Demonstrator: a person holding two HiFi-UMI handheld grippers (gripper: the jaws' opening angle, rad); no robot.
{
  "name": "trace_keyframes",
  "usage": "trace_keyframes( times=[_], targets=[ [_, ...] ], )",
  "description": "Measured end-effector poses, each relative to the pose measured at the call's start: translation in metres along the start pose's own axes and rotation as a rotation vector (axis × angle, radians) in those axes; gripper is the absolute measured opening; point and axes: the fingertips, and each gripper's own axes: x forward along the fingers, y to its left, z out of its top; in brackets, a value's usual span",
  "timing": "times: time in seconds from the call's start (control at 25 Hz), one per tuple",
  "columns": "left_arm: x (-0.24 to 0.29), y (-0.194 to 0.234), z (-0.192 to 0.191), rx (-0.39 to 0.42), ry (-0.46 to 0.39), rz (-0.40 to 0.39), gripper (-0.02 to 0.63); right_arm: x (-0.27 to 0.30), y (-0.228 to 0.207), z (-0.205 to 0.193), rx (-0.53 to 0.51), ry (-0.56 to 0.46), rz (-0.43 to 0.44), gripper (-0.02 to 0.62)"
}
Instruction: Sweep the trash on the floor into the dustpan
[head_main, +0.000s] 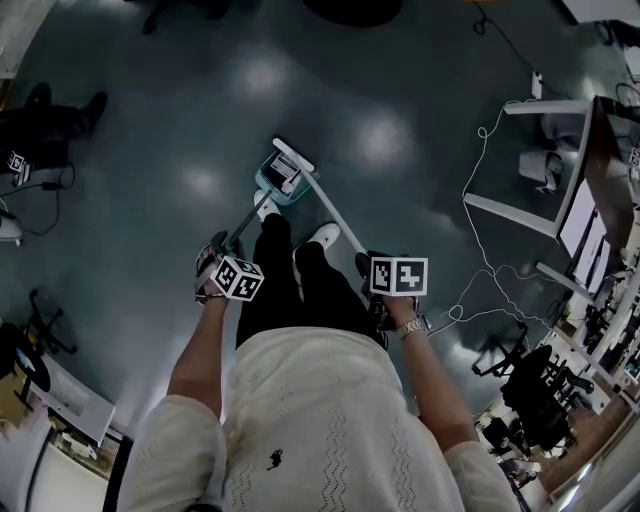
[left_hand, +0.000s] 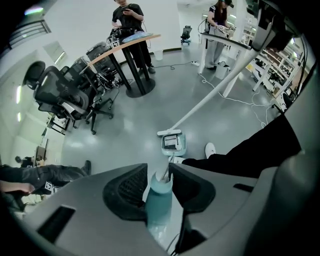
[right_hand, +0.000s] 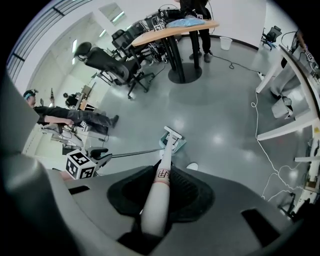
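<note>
A teal dustpan (head_main: 276, 183) rests on the grey floor just ahead of the person's white shoes (head_main: 324, 236). Its teal long handle (left_hand: 160, 197) runs back into my left gripper (left_hand: 159, 172), which is shut on it. The white broom head (head_main: 293, 155) lies against the dustpan's far edge. My right gripper (right_hand: 162, 172) is shut on the white broom handle (right_hand: 156, 197). From the right gripper view, broom head (right_hand: 173, 134) and dustpan (right_hand: 175, 145) sit together. A dark patch shows inside the dustpan (left_hand: 173, 144); I see no loose trash on the floor.
A white desk frame (head_main: 530, 170) with trailing cables (head_main: 480, 230) stands to the right. Office chairs (left_hand: 65, 95) and a round-base table (left_hand: 132, 65) stand further off, with people beside them. A person's legs (head_main: 50, 120) stretch over the floor at left.
</note>
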Motion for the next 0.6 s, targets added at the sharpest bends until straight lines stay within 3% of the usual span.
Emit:
trace_keyframes(
  times=[0.12,0.36,0.6],
  targets=[
    [-0.001,0.0,0.0,0.013,-0.013,0.005,0.121,0.0,0.001,0.002,-0.022,0.006,-0.006,0.118],
    [-0.013,-0.01,0.006,0.219,-0.097,-0.038,0.121,0.0,0.002,0.0,-0.029,0.008,-0.009,0.118],
    [-0.015,-0.014,-0.005,0.306,-0.105,-0.082,0.121,0.002,0.005,0.001,-0.02,0.007,-0.008,0.118]
  ],
)
